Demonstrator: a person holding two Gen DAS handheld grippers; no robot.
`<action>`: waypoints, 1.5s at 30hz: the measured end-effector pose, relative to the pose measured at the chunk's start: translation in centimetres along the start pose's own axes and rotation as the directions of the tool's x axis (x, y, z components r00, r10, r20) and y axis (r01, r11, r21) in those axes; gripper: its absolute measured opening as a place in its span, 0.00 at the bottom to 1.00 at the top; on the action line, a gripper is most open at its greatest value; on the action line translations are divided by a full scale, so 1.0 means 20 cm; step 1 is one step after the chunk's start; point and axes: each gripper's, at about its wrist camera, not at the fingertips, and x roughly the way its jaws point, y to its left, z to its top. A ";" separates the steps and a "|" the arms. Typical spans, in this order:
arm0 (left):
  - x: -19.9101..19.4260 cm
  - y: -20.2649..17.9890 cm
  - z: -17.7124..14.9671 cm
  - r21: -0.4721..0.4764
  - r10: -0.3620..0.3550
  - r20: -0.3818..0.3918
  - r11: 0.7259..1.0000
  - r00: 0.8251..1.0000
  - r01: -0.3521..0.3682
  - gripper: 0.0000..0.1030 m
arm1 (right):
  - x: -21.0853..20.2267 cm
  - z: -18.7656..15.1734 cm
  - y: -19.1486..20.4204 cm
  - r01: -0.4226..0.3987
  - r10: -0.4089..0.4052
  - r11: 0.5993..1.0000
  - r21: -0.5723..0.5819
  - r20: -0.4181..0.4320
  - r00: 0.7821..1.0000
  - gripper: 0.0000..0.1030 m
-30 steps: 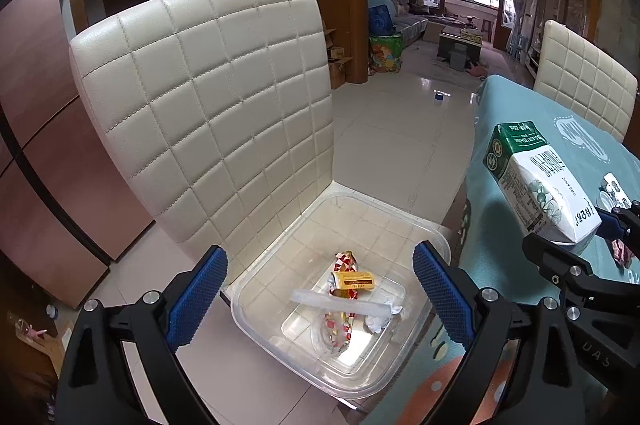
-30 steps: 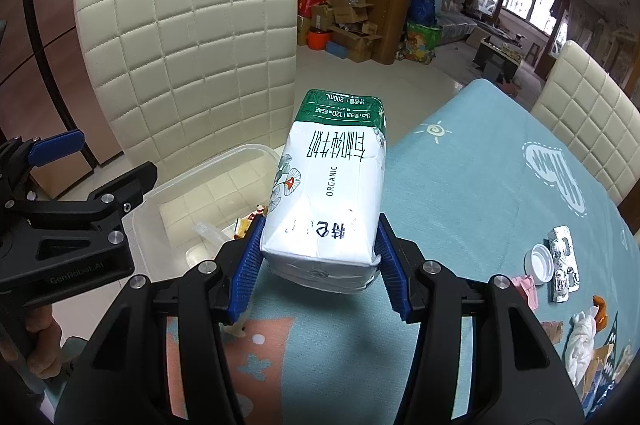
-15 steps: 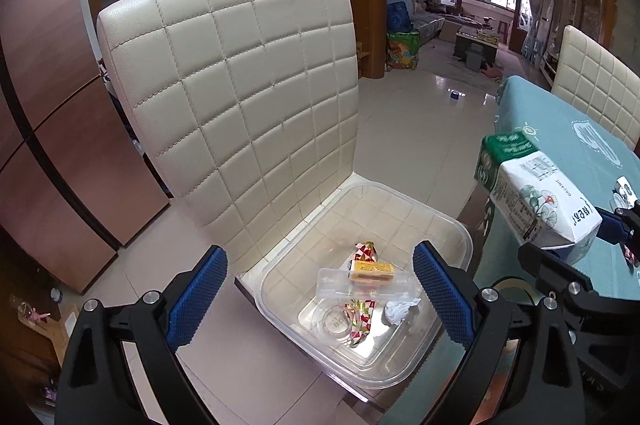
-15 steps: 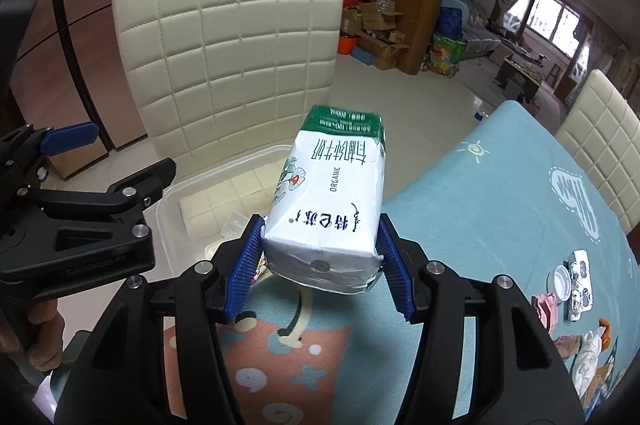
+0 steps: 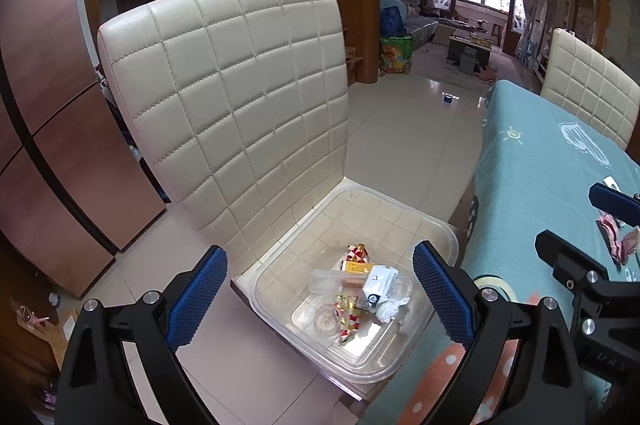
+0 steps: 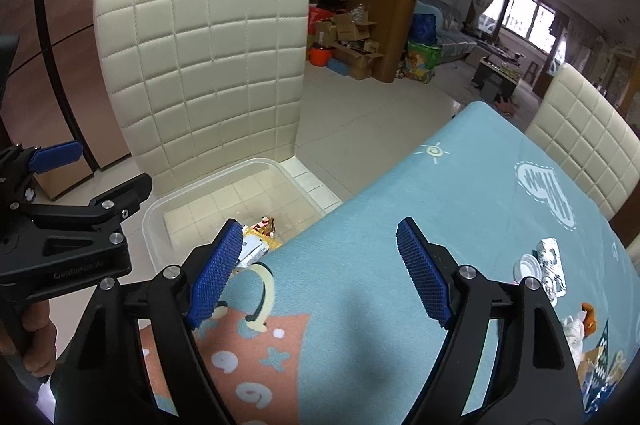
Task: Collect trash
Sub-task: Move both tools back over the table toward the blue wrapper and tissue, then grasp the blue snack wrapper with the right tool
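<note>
We see the right gripper above the teal-clothed table, its jaws opening with nothing between them. The white milk carton lies in the clear plastic bin on the cream quilted chair, among wrappers. The left gripper hovers over that bin, jaws apart and empty.

Open way down into the bin
Bin open-topped; chair back walls its far side, table edge its near.
</note>
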 end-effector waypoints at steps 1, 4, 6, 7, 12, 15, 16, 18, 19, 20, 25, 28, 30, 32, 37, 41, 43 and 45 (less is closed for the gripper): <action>-0.02 -0.01 0.00 0.006 -0.003 0.005 1.000 1.000 0.003 0.89 | -0.03 -0.01 -0.01 0.010 -0.010 1.000 0.004 0.009 1.000 0.77; -0.08 -0.05 -0.01 0.031 -0.012 0.022 0.999 1.000 0.011 0.89 | -0.09 -0.03 -0.06 0.029 -0.029 0.999 0.028 0.020 0.999 0.77; -0.12 -0.09 -0.01 0.047 -0.028 0.029 0.999 0.999 0.027 0.89 | -0.15 -0.06 -0.10 0.041 -0.042 0.998 0.053 0.026 0.999 0.77; -0.14 -0.11 -0.02 0.055 -0.034 0.032 0.998 0.999 0.033 0.89 | -0.17 -0.07 -0.11 0.047 -0.049 0.997 0.063 0.029 0.998 0.77; -0.27 -0.27 -0.04 0.122 -0.078 0.048 0.990 0.996 0.072 0.89 | -0.34 -0.18 -0.26 0.093 -0.101 0.983 0.160 0.044 0.994 0.77; -0.36 -0.40 -0.06 0.162 -0.127 0.042 0.980 0.991 0.119 0.89 | -0.45 -0.27 -0.38 0.136 -0.150 0.967 0.215 0.049 0.988 0.77; -0.39 -0.45 -0.07 0.181 -0.145 0.042 0.974 0.989 0.135 0.89 | -0.48 -0.30 -0.42 0.151 -0.166 0.961 0.234 0.048 0.985 0.77; -0.44 -0.53 -0.09 0.208 -0.168 0.043 0.966 0.985 0.155 0.89 | -0.55 -0.38 -0.50 0.178 -0.197 0.947 0.266 0.044 0.979 0.77; -0.48 -0.59 -0.10 0.229 -0.190 0.041 0.958 0.981 0.176 0.89 | -0.57 -0.41 -0.53 0.192 -0.212 0.941 0.280 0.041 0.976 0.77; -0.50 -0.64 -0.11 0.245 -0.204 0.039 0.951 0.978 0.188 0.89 | -0.61 -0.46 -0.58 0.209 -0.231 0.930 0.302 0.037 0.972 0.77; -0.62 -0.93 -0.19 0.332 -0.268 0.029 0.911 0.963 0.243 0.89 | -0.74 -0.66 -0.83 0.282 -0.304 0.875 0.393 -0.007 0.953 0.77; -0.64 -1.07 -0.21 0.365 -0.298 0.010 0.890 0.954 0.274 0.89 | -0.81 -0.76 -0.96 0.314 -0.336 0.842 0.439 -0.030 0.942 0.76; -0.65 -1.18 -0.23 0.392 -0.316 -0.012 0.871 0.949 0.295 0.89 | -0.85 -0.85 -1.05 0.338 -0.359 0.819 0.464 -0.047 0.932 0.75; -0.66 -1.29 -0.25 0.413 -0.335 -0.033 0.853 0.941 0.319 0.89 | -0.89 -0.92 -1.13 0.356 -0.374 0.798 0.487 -0.064 0.925 0.75; -0.68 -1.53 -0.28 0.452 -0.370 -0.069 0.816 0.926 0.360 0.89 | -0.91 -1.06 -1.32 0.389 -0.389 0.760 0.521 -0.115 0.914 0.75; -0.63 -1.72 -0.29 0.465 -0.388 -0.117 0.792 0.914 0.396 0.89 | -0.88 -1.14 -1.44 0.404 -0.383 0.744 0.531 -0.155 0.910 0.74; -0.61 -1.80 -0.29 0.476 -0.381 -0.129 0.786 0.916 0.394 0.89 | -0.85 -1.16 -1.50 0.405 -0.374 0.740 0.537 -0.171 0.911 0.73; -0.58 -1.88 -0.28 0.487 -0.367 -0.125 0.787 0.922 0.379 0.89 | -0.82 -1.17 -1.55 0.406 -0.368 0.738 0.539 -0.183 0.912 0.72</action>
